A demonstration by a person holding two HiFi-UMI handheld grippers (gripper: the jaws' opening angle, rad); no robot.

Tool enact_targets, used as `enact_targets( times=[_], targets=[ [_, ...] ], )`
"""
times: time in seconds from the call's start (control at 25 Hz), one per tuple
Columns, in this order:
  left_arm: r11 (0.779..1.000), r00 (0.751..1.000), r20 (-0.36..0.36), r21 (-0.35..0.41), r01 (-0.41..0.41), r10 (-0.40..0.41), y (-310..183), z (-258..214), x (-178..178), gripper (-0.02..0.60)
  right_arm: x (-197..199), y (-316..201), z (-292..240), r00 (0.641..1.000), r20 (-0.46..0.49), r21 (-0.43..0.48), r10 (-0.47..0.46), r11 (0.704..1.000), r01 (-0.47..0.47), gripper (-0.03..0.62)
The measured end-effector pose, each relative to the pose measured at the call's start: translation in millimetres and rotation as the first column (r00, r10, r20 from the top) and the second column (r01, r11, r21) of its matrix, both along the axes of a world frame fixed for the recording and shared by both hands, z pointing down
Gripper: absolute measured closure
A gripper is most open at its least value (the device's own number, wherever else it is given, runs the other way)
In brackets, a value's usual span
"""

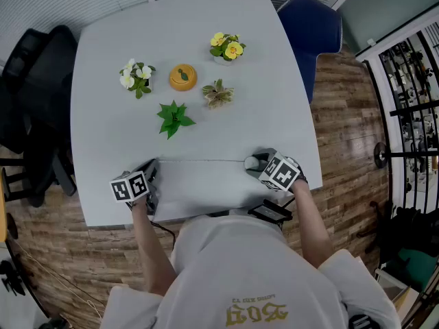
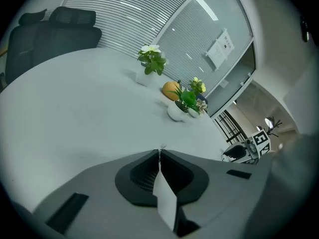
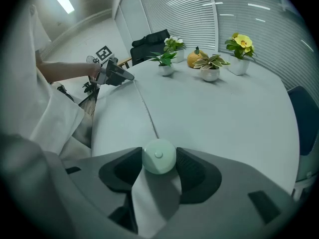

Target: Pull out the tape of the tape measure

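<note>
On the left gripper [image 2: 159,152], the fingers are pressed together, pinching the end of the thin pale tape [image 1: 202,160]. On the right gripper [image 3: 158,156], the fingers clamp the round pale-green tape measure case [image 3: 159,159]. The tape runs straight between them, along the near edge of the white tabletop [image 1: 206,46]. To draw out more, move the grippers apart left and right in one line, tape flat, both grips firm; a loosened pinch would likely let it retract.
</note>
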State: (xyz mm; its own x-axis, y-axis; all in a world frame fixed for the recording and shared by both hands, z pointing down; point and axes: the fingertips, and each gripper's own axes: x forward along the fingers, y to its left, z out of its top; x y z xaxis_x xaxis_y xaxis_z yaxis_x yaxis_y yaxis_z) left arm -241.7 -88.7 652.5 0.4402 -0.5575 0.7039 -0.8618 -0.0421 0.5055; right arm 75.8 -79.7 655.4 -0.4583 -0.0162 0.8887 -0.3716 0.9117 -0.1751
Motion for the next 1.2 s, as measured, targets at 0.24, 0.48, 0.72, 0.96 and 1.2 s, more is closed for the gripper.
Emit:
enact_targets(
  times=[0.24, 0.48, 0.72, 0.96, 1.2],
  targets=[
    [1.0, 0.998, 0.063, -0.022, 0.012, -0.01, 1.3, 2.9, -4.6, 0.569, 0.4, -0.8, -0.3, 1.0, 0.01, 0.026, -0.008, 1.0, 0.007, 0.365],
    [0.999, 0.992, 0.123, -0.037, 0.002, 0.003, -4.0, 8.3, -2.3, 0.569, 0.5, -1.6, 0.9, 1.0, 0.017, 0.045, 0.0, 0.999, -0.001, 0.365],
    [0.999, 0.983, 0.182, -0.047, -0.003, 0.012, -4.9, 10.5, -3.8, 0.546, 0.5, -1.7, 1.9, 1.0, 0.007, 0.039, 0.0, 0.999, -0.001, 0.365],
    [0.999, 0.98, 0.195, -0.037, -0.023, 0.03, -5.6, 8.5, 1.0, 0.493, 0.0, -1.8, -1.2, 0.998, 0.045, 0.003, 0.048, 0.999, -0.049, 0.358],
    [1.0, 0.975, 0.222, -0.002, -0.013, 0.013, -8.9, 0.6, -0.2, 0.446, -0.5, -5.7, -11.3, 0.99, 0.094, 0.018, 0.104, 0.994, -0.106, 0.358]
  ],
)
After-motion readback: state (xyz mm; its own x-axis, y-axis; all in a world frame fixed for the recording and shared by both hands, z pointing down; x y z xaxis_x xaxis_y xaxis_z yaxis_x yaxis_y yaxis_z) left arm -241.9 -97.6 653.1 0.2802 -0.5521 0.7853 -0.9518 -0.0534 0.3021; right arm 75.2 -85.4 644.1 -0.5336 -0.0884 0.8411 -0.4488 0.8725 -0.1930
